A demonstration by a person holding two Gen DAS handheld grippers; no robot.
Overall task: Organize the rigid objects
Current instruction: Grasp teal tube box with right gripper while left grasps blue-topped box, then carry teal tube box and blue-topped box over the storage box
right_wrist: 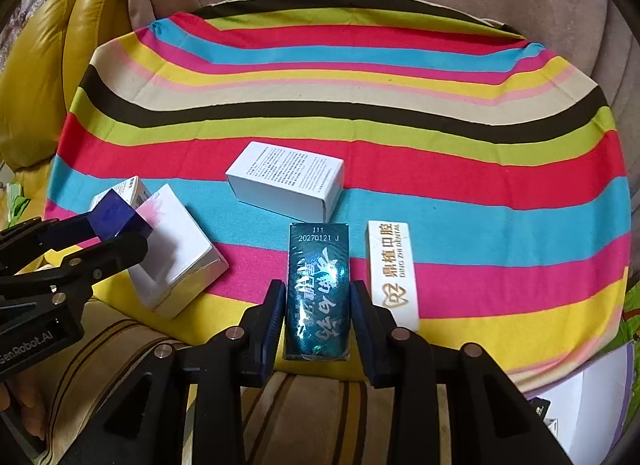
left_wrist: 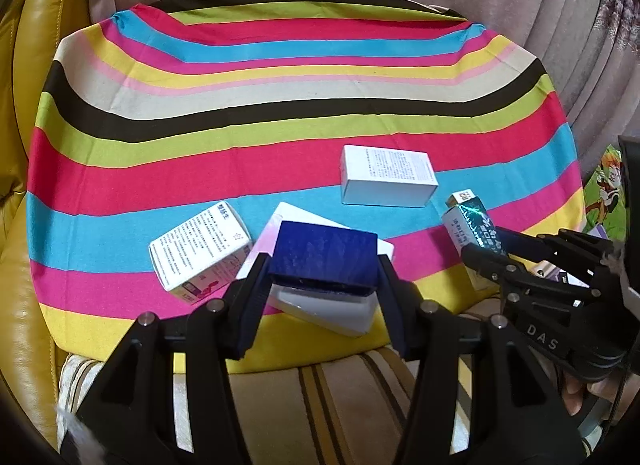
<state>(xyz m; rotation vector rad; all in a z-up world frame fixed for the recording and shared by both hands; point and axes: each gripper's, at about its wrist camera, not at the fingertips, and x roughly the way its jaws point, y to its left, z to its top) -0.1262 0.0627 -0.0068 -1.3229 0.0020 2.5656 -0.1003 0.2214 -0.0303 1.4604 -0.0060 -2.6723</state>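
Left gripper [left_wrist: 323,277]: fingers clamped on a dark blue rectangular block [left_wrist: 325,261], held just above a flat white glossy box [left_wrist: 340,315] at the near edge of the striped multicolour cloth [left_wrist: 280,77].

Right gripper [right_wrist: 317,319]: fingers clenched on a teal foil-printed carton [right_wrist: 318,289], long axis pointing away (date code on its far end).

Just right of the carton lies a slim white box with gold lettering [right_wrist: 394,273]. A white printed carton [right_wrist: 290,179] sits farther back, mid-cloth. A white text-covered carton [left_wrist: 200,251] lies left of the blue block.
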